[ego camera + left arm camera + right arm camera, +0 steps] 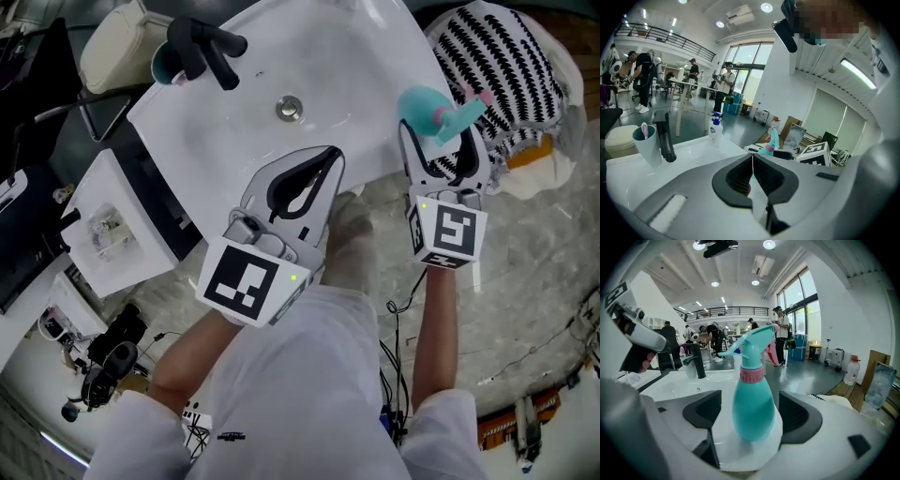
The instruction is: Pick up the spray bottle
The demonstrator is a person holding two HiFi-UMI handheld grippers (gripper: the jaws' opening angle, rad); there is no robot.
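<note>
A teal spray bottle (429, 111) with a pink collar stands upright on the right corner of the white sink (234, 122). My right gripper (441, 141) is open, a jaw on either side of the bottle. In the right gripper view the bottle (752, 399) fills the gap between the black pads (799, 413), with a sliver of space on each side. My left gripper (334, 155) hangs over the sink's front edge, shut with nothing in it; its tips meet in the left gripper view (752, 156). There the bottle (772, 139) shows beyond them.
A black faucet (208, 47) and a teal cup (167, 64) stand at the sink's back, the drain (290, 108) mid-basin. A black-and-white patterned cloth (511, 66) lies right of the sink. A white cabinet (112, 225) stands left. Cables cross the floor.
</note>
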